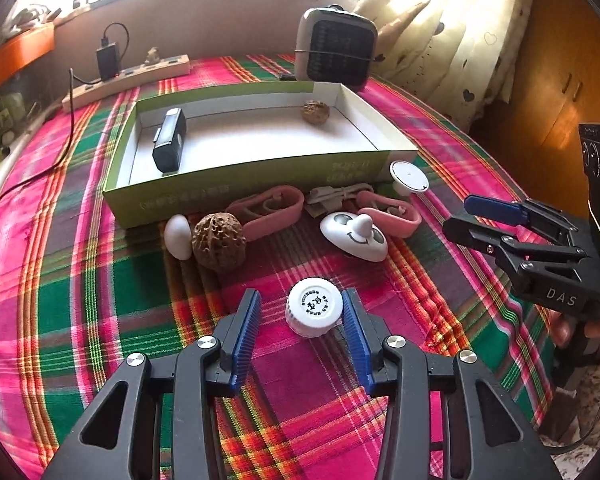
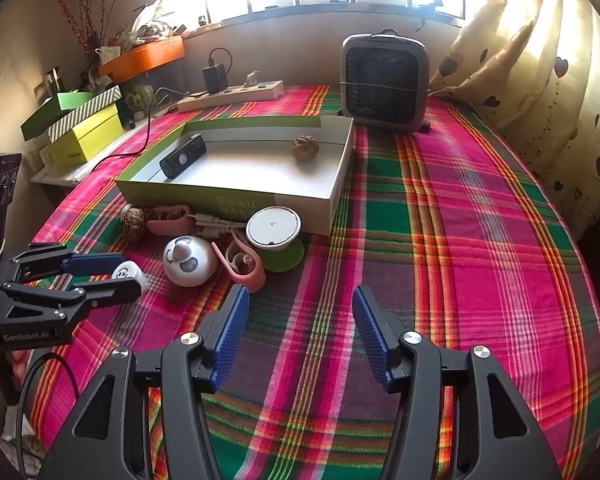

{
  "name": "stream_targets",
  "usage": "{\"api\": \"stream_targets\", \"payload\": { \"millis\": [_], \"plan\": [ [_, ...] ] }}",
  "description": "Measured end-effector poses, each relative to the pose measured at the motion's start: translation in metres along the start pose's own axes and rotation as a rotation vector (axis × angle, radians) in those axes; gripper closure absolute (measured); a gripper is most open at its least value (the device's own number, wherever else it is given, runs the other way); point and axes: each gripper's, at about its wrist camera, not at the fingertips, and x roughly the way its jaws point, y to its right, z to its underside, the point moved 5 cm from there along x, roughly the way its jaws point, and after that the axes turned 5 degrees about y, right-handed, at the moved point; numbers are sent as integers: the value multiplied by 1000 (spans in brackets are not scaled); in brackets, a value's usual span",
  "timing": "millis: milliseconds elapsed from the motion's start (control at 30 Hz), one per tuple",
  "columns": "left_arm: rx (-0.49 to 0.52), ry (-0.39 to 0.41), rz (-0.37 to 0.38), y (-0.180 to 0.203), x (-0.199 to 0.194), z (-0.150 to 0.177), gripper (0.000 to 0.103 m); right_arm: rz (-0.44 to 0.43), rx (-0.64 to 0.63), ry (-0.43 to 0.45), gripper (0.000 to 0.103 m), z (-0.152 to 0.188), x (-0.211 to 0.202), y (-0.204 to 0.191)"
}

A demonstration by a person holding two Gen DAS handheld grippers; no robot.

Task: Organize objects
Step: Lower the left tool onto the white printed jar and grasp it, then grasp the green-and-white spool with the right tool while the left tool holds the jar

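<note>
A white bottle cap [image 1: 314, 312] lies on the plaid cloth between the open fingers of my left gripper [image 1: 300, 312]; the right pad is close to it, the left pad apart. The cap also shows in the right wrist view [image 2: 129, 275]. Behind it stands a green-and-white shallow box [image 1: 236, 190] holding a black device [image 1: 169, 145] and a walnut [image 1: 315, 111]. In front of the box lie a second walnut [image 1: 219, 241], a white egg shape [image 1: 178, 236], pink clips [image 1: 272, 210], a white smiley toy [image 1: 354, 236] and a round white disc [image 1: 409, 176]. My right gripper [image 2: 300, 320] is open and empty over bare cloth.
A grey fan heater [image 2: 384, 82] stands behind the box. A power strip [image 2: 230, 96] with a black charger and cable runs along the back left. Green and yellow boxes [image 2: 84, 132] stack at the left edge. Curtains [image 2: 540, 80] hang at the right.
</note>
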Motion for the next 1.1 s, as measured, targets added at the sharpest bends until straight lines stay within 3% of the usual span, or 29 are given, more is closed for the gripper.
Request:
{"api": "stream_targets", "payload": {
  "millis": [100, 467, 1100],
  "plan": [
    [-7, 3, -17, -4, 0, 0, 76, 0, -1, 1, 48, -3, 2, -2],
    [-49, 17, -83, -26, -4, 0, 77, 3, 28, 8, 48, -18, 18, -8],
    [-65, 23, -78, -31, -4, -1, 77, 47, 42, -19, 48, -32, 43, -10]
  ]
}}
